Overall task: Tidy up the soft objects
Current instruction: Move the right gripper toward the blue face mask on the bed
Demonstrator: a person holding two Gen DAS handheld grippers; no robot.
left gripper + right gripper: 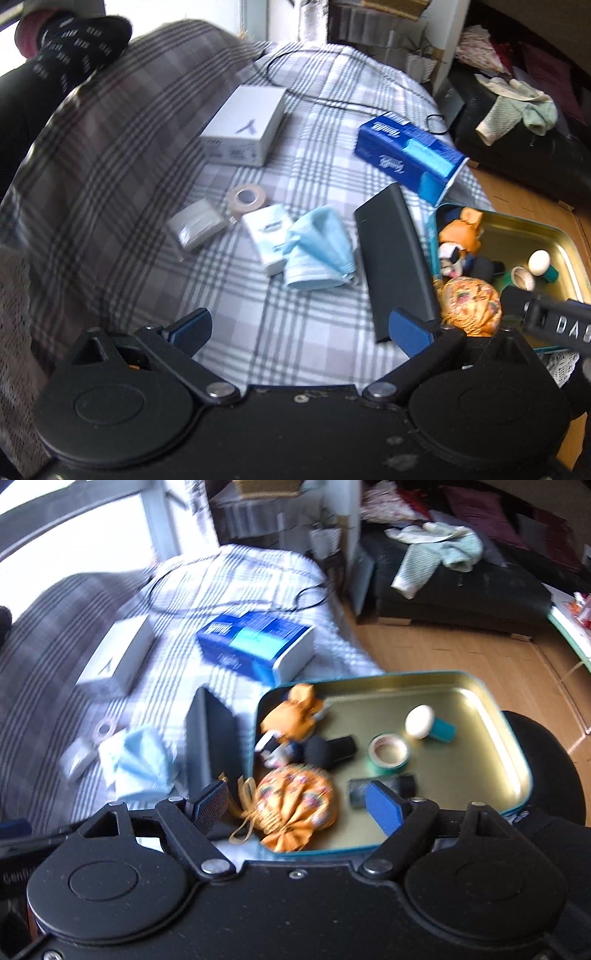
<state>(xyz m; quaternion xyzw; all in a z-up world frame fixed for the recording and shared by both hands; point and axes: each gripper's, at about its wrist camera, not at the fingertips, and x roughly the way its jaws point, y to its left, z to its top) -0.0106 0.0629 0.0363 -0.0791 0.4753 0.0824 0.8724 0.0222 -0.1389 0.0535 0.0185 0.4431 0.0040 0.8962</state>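
Note:
A light blue cloth (317,251) lies crumpled on the checked bed cover, beside a white tissue pack (267,234). My left gripper (301,332) is open and empty, just short of the cloth. A gold tin tray (476,701) at the bed's right edge holds an orange floral pouch (295,805), an orange plush toy (295,712) and small items. My right gripper (299,805) is open, its fingers either side of the pouch, not closed on it. The cloth also shows in the right wrist view (144,764), and the pouch in the left wrist view (469,304).
On the bed lie a white box (243,125), a blue tissue box (406,155), a black flat case (395,262), a tape roll (245,197), a grey pack (195,225) and a black cable (314,96). A plaid pillow (103,166) is at left. The wooden floor (461,653) lies beyond.

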